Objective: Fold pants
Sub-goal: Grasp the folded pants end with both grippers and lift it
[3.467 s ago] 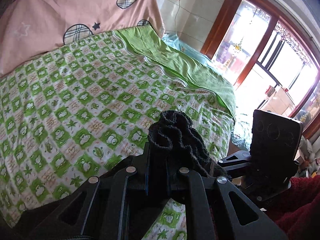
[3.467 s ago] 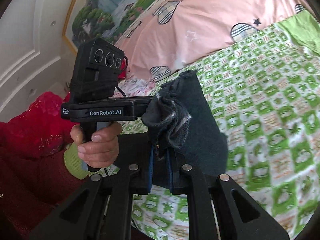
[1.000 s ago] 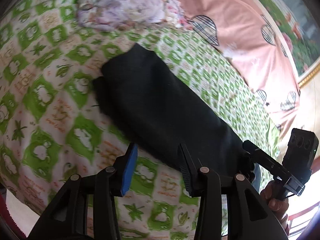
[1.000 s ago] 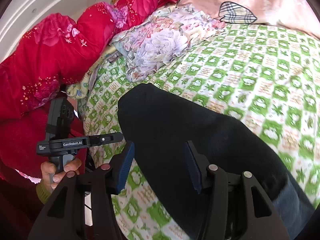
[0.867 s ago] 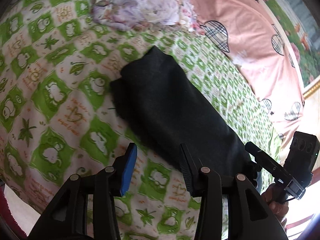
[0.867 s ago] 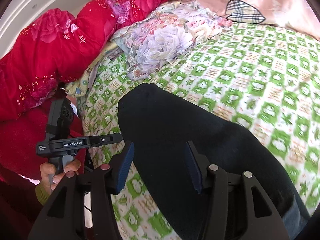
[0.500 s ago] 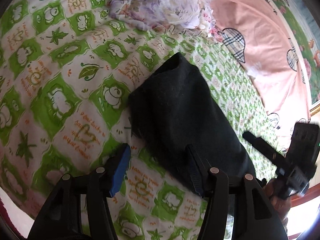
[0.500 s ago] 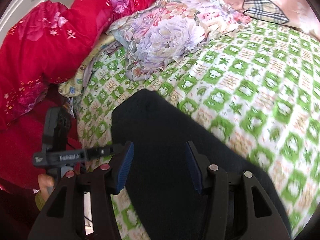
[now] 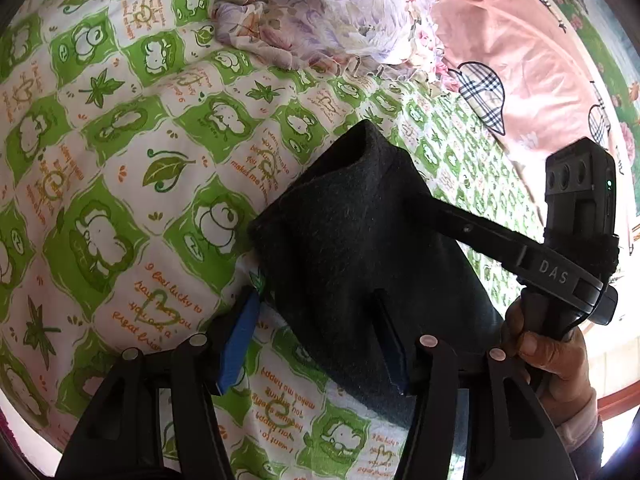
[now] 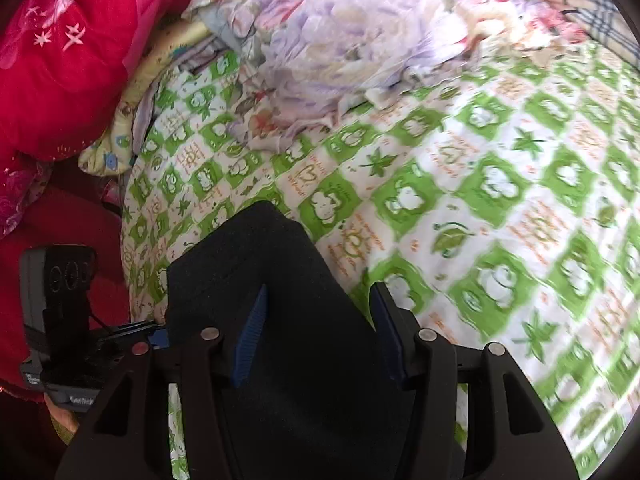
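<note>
Right now the pants point(image 9: 360, 248), dark, near-black fabric folded into a long band, lie on the green-and-white checked bedsheet point(image 9: 120, 184) with their far end raised into a small peak. Left gripper point(image 9: 316, 340) sits low over the near left edge of the fabric, jaws spread wide: the blue-padded left finger is over bare sheet just off the cloth edge, the right finger is over the cloth. Nothing pinched between them; whether the tips touch the fabric can't be told. In the left wrist view the right-hand device crosses in from the right, its black arm reaching onto the pants, and the right hand point(image 9: 548, 352) wraps its handle.

Right gripper point(image 10: 320, 332) is also wide open, both fingers over the dark cloth, the right one near the cloth's right edge, gripping nothing visible. The pants point(image 10: 280, 320) fill the near centre of the right wrist view, far corner pointing toward the pillows. Left device with its camera block shows at near left.

Far side: floral bedding point(image 10: 340, 48) bunched up, a red quilt point(image 10: 68, 60) at far left, a pink cover with plaid hearts point(image 9: 520, 60) at far right. Right wrist view is motion-blurred on its right side.
</note>
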`<state>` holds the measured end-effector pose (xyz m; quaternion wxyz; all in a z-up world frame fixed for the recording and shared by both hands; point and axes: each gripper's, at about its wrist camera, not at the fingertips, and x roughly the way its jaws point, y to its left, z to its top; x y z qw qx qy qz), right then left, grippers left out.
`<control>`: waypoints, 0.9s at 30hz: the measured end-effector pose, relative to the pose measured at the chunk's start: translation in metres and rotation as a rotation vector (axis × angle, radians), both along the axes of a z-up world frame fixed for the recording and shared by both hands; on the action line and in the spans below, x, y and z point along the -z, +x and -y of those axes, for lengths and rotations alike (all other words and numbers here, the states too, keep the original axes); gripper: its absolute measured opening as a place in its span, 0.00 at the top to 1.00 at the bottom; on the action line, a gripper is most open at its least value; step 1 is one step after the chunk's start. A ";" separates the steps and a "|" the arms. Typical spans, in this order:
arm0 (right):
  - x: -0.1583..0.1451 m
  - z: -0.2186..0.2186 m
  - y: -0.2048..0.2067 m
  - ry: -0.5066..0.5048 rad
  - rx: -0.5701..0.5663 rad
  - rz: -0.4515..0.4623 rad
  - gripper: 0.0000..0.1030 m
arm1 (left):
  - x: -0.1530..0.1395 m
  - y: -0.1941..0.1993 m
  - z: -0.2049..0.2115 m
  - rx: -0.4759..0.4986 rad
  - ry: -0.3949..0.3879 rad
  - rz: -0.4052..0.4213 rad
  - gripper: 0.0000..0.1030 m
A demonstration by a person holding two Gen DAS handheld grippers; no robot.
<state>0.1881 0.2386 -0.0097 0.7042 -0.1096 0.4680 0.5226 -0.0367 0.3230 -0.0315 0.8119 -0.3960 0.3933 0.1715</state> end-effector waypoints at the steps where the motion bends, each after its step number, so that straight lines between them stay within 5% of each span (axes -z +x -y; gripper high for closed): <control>1: 0.001 -0.002 -0.001 -0.004 -0.002 0.004 0.56 | 0.000 0.003 0.000 -0.004 0.009 -0.007 0.47; 6: -0.005 0.008 -0.010 0.037 -0.002 0.018 0.80 | -0.005 0.011 0.002 0.004 0.056 -0.022 0.74; 9: -0.017 0.020 -0.018 0.070 0.009 0.037 0.88 | -0.015 0.007 0.004 0.013 0.043 0.018 0.82; 27: -0.101 0.177 -0.058 0.431 0.209 0.056 0.93 | -0.134 0.015 0.116 0.302 0.155 0.271 0.84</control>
